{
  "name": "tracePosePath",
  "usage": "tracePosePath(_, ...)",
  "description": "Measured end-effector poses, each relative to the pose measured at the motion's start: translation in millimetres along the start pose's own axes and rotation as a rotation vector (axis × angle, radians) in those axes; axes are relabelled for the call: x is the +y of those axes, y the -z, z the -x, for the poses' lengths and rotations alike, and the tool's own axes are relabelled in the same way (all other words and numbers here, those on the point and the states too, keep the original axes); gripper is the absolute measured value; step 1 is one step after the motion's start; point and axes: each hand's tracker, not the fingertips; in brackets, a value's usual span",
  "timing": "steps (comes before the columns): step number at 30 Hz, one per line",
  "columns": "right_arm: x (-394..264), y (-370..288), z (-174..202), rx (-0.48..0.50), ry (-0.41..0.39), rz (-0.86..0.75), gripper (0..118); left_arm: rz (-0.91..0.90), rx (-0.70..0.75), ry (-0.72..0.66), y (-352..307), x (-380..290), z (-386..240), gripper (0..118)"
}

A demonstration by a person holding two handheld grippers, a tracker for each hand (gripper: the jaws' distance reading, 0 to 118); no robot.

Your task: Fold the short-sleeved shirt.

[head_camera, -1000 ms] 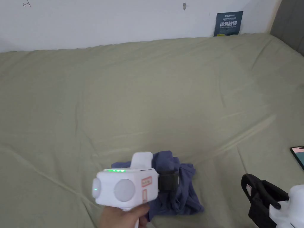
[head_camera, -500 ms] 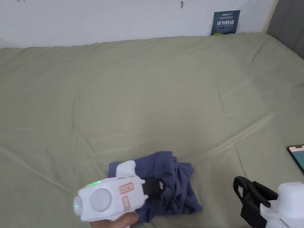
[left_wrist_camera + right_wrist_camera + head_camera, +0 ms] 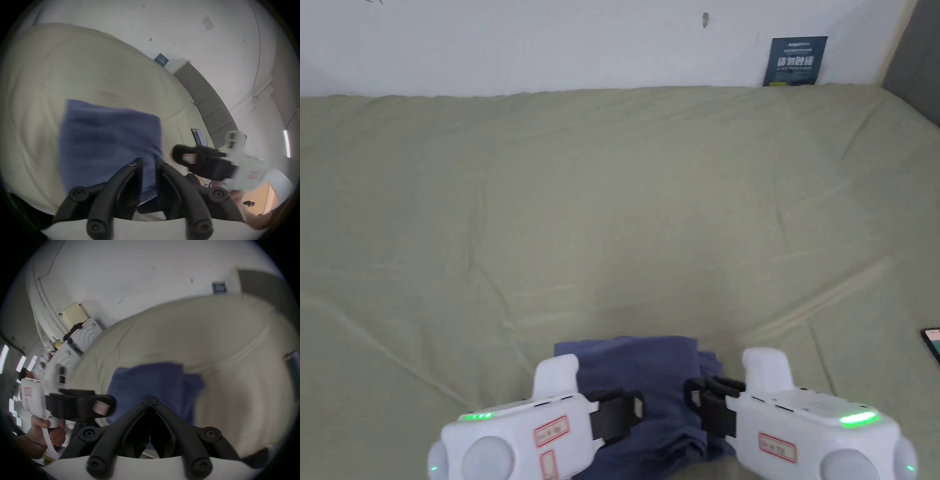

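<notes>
Here both grippers sit low at the near edge of the bed (image 3: 612, 187), pointed away from the person and toward each other over the shirt (image 3: 650, 375). The left gripper (image 3: 634, 409) comes in from the lower left. In the left gripper view its jaws stand a little apart with blue cloth showing in the gap, though whether they press on it I cannot tell. The right gripper (image 3: 697, 400) comes in from the lower right. In the right gripper view its jaw tips meet, and whether any cloth is caught between them cannot be made out. A hand (image 3: 48, 431) wraps the left gripper's handle in the right gripper view.

The one shirt is soft blue fabric, lying on the near middle of the bed as a roughly square, partly folded bundle with a flatter top layer and rumpled folds on its right side. The bed is covered by a single pale green sheet, creased in long shallow ridges. The two grippers have smooth white plastic bodies, each with a green light, and matte black jaws. One phone (image 3: 932, 344) lies flat at the right edge, and one dark sign (image 3: 797, 60) hangs on the white wall (image 3: 550, 44).
</notes>
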Motion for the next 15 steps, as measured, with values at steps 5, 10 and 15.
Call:
tracePosePath(5,-17.1,43.5,-33.9,0.015,0.164,0.113,0,-0.071,0.097,-0.013,-37.6,0.7,60.2,111)
tracePosePath(10,-20.1,26.0,-48.1,0.063,0.226,0.052,0,0.007,-0.034,-0.17,-8.1,5.7,131.0,111)
tracePosePath(15,-20.2,25.0,-47.2,0.075,0.24,0.051,0,-0.045,-0.429,-0.341,34.1,9.9,148.1,114)
